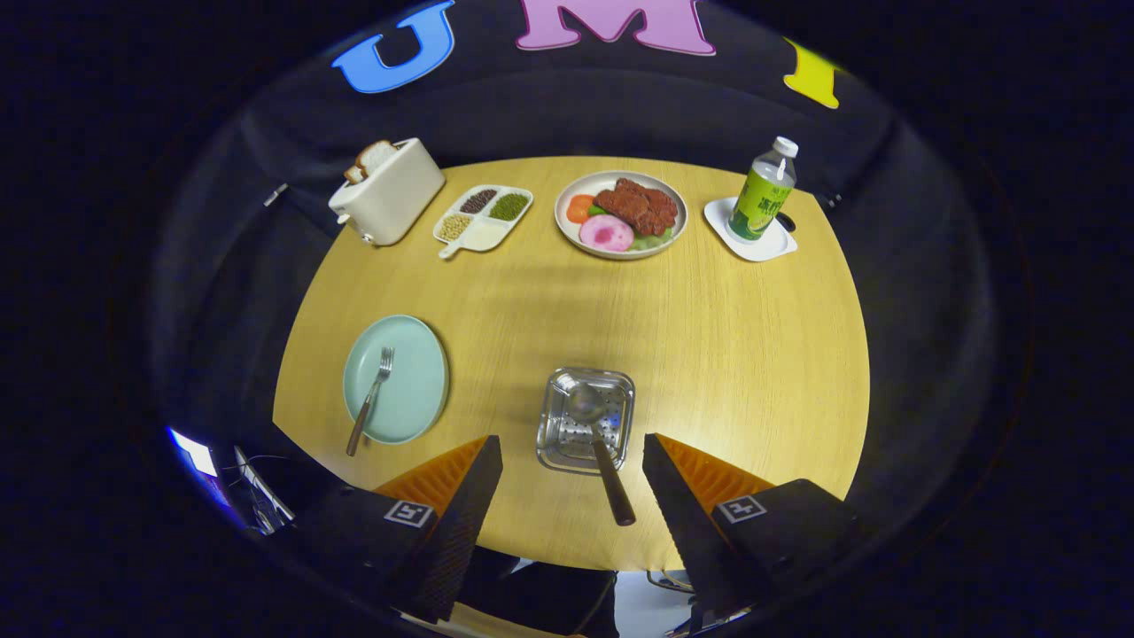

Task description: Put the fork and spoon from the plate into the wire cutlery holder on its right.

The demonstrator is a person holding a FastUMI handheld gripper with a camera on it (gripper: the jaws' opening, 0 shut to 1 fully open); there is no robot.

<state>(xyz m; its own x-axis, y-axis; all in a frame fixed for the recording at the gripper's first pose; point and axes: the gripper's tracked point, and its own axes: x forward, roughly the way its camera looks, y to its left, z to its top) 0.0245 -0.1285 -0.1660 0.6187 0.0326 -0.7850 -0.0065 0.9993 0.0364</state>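
Fork point(372, 399) lies on the plate point(416, 390) at ten o'clock from my gripper point(571, 478), whose fingers are spread and empty. Spoon point(598, 434) sits in the wire cutlery holder point(558, 443). I'd pinch the fork's handle where it overhangs the rim.

Shiny perforated metal cutlery holder point(586, 420), matt wood-grain table point(726, 337), glossy smooth plate point(409, 396).

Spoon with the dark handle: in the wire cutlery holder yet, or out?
In: the dark-handled spoon's bowl lies inside the wire cutlery holder, between the open claw's fingers.
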